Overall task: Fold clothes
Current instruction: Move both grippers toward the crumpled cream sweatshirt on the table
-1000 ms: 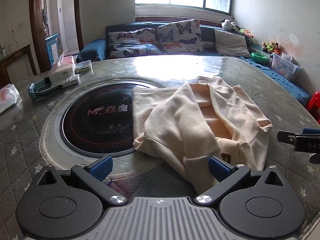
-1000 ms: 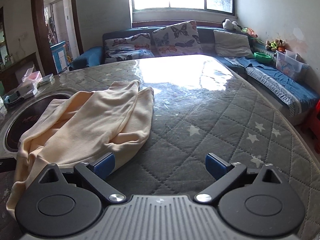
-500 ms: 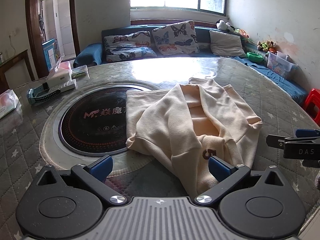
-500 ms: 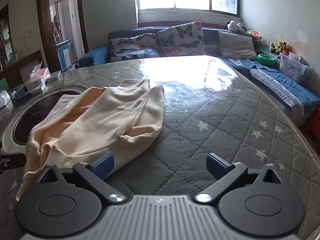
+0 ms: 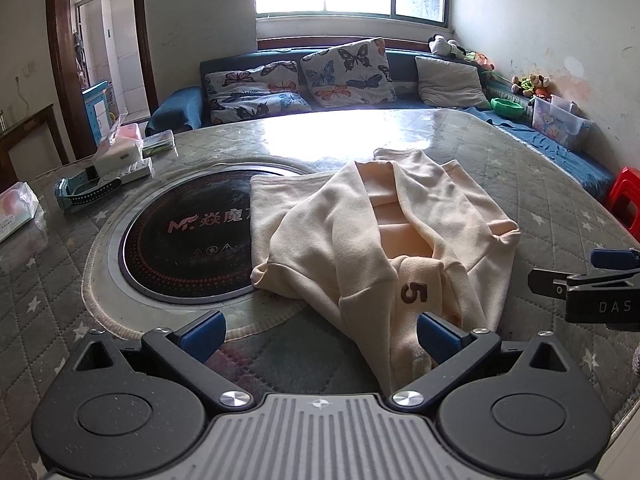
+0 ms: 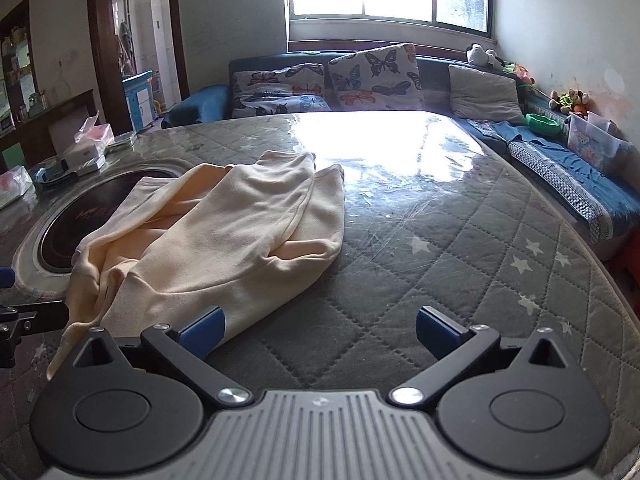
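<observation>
A cream garment [image 5: 372, 236] with a brown "5" on it lies crumpled on the quilted grey table [image 5: 52, 280]; part of it covers the round black cooktop [image 5: 188, 236]. My left gripper [image 5: 318, 330] is open and empty, near the garment's front edge; the cloth's lowest fold runs beside its right fingertip [image 5: 436, 336]. My right gripper [image 6: 318, 330] is open and empty, with the garment [image 6: 224, 240] ahead to its left and its left fingertip [image 6: 202, 330] at the cloth's edge. The right gripper also shows in the left wrist view [image 5: 592, 284].
A tissue box [image 5: 120, 152], a blue device [image 5: 86, 190] and a plastic packet [image 5: 18, 210] sit at the table's left. A blue sofa with butterfly pillows [image 5: 344, 72] runs behind. A red stool [image 5: 624, 204] stands at the right. Bare quilted table [image 6: 460, 264] lies ahead of the right gripper.
Both grippers have drawn back and risen a little from the garment, so more of it and the "5" shows. The garment itself has not moved. Both stay open.
</observation>
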### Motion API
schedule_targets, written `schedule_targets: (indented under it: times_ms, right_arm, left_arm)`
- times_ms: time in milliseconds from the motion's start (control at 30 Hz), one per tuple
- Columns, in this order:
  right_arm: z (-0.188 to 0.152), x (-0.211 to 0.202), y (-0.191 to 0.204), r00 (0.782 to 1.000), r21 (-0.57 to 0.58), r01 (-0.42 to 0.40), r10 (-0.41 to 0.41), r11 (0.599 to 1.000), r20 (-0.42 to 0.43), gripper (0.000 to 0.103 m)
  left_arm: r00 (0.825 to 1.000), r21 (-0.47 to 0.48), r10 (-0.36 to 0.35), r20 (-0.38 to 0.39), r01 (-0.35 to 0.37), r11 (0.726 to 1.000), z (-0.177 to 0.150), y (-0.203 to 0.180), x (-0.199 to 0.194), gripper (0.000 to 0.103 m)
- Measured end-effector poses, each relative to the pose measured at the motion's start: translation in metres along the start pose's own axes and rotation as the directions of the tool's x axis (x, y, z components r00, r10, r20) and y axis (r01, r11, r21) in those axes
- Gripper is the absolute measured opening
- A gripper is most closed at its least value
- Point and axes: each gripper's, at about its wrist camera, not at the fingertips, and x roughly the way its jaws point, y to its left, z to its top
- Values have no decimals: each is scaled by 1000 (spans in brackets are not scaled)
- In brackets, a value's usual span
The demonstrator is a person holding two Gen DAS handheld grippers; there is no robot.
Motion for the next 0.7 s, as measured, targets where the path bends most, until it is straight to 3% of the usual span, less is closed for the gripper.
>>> schedule_targets:
  times_ms: [700]
  right_arm:
    - [-11,-11,12,1000,-42,-18,18,999,-8,103]
  left_arm:
    - [999,86,-20,-27,23,996,-22,-8,-15,103]
